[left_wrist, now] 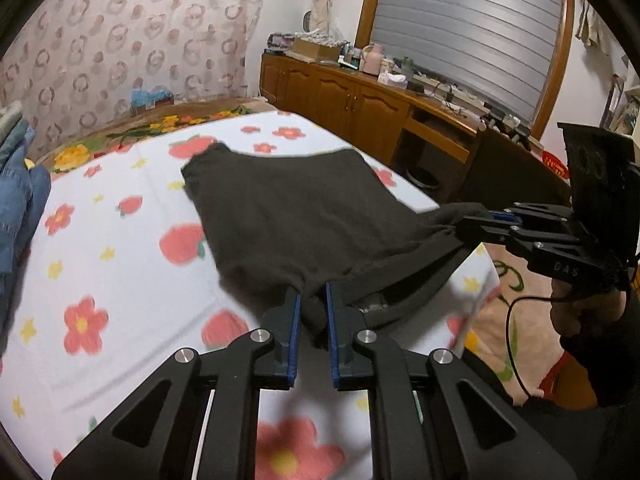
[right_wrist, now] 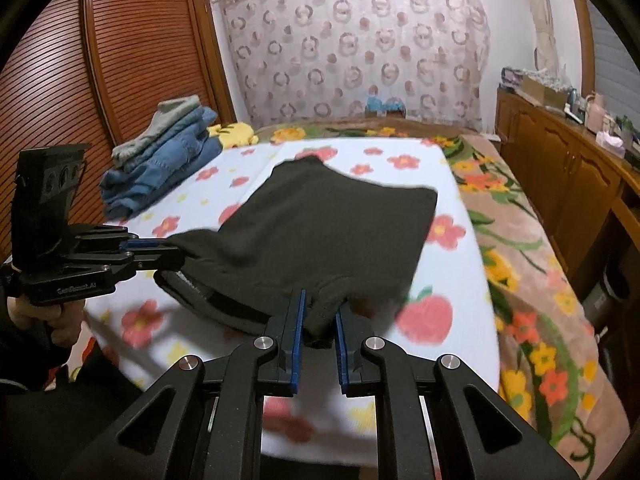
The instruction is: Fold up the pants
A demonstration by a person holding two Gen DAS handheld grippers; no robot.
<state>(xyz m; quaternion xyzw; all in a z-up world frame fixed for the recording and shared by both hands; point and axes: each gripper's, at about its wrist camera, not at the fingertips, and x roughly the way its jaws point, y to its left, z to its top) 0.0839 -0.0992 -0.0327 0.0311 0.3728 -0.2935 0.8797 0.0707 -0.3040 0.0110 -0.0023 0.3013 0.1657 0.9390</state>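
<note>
So both grippers are clamped onto the near edge of the pants right now, one at each corner. The left gripper has its fingers pinched nearly together with a wad of dark fabric bunched between the blue pads, and the right gripper is doing the same thing at the other corner. The pants are lying flat on the bed, on the flowery sheet, with only that near edge pulled up off the surface and stretched between the two grips; the far end is flat on the sheet. Looks to me like the fold itself is just starting: grab done, lift underway. Next move, I'd guess, is carrying that edge up and over toward the far end, keeping both hands level and evenly spaced so the fabric doesn't sag or twist in the middle, then laying it down lined up with the far edge. There's a stack of jeans off to the side, well clear.
</note>
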